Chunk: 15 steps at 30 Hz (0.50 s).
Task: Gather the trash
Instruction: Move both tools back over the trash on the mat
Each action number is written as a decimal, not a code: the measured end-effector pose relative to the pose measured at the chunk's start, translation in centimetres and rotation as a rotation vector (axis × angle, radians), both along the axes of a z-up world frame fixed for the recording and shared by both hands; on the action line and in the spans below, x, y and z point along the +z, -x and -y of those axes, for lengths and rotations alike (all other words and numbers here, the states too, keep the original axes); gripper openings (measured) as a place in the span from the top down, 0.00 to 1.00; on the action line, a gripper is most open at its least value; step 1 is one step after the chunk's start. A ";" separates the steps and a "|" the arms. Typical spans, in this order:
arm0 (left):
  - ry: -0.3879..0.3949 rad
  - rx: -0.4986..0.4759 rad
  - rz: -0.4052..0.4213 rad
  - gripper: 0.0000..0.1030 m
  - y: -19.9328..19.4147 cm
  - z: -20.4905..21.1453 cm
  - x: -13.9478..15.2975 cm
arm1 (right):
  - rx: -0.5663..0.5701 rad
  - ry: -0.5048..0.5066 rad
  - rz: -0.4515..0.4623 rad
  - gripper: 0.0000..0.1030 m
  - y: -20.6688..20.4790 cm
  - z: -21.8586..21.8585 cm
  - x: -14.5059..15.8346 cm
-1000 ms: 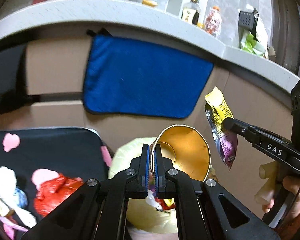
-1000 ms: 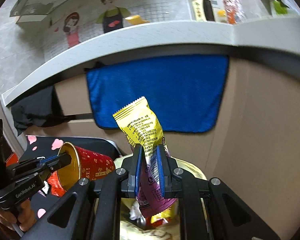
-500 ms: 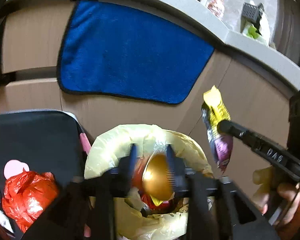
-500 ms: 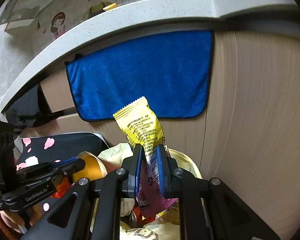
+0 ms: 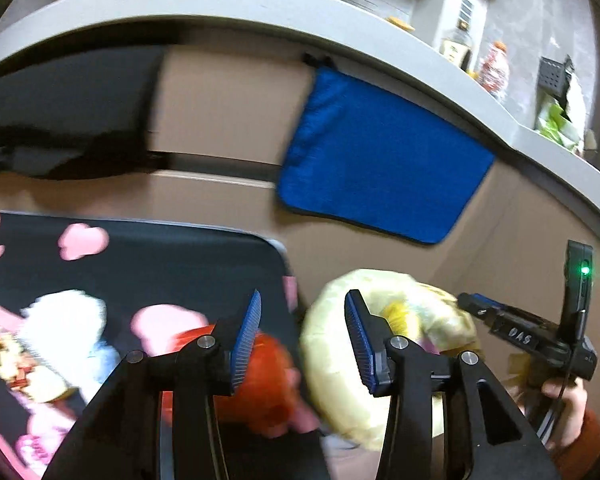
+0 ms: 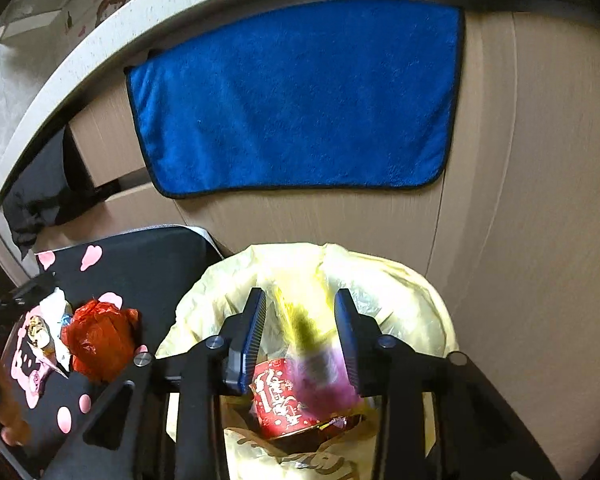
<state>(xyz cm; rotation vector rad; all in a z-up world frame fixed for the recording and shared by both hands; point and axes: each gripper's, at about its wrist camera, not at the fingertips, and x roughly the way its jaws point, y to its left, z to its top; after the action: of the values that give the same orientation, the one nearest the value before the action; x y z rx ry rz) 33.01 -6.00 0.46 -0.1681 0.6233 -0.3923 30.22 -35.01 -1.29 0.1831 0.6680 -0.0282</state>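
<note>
My right gripper (image 6: 300, 330) is open above the trash bin lined with a pale yellow bag (image 6: 412, 288). The yellow and purple snack wrapper (image 6: 312, 340) is a blur between the jaws, falling into the bin. The red paper cup (image 6: 284, 400) lies inside the bin on other trash. My left gripper (image 5: 302, 338) is open and empty, over the gap between the black table (image 5: 160, 264) and the bin (image 5: 336, 360). A crumpled red bag (image 6: 98, 340) and white tissue (image 5: 64, 320) lie on the table.
A blue towel (image 6: 300, 100) hangs on the beige cabinet front behind the bin. A grey countertop (image 5: 340, 20) runs above, with bottles (image 5: 496, 64) on it. More wrappers (image 6: 40, 332) lie at the table's left. The right gripper's body (image 5: 540, 340) shows beside the bin.
The left gripper has let the red cup drop into the bin and swung left, open. The right gripper has opened and the snack wrapper is falling into the bin.
</note>
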 end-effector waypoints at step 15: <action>0.012 0.318 -0.024 0.56 5.1 -17.9 -1.9 | 0.073 0.025 0.078 0.66 2.9 -8.9 3.8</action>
<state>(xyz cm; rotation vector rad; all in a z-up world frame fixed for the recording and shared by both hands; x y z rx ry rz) 27.93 11.88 -1.44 -0.2793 0.6057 -0.0874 27.33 -26.08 2.51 0.1354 0.5955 0.0407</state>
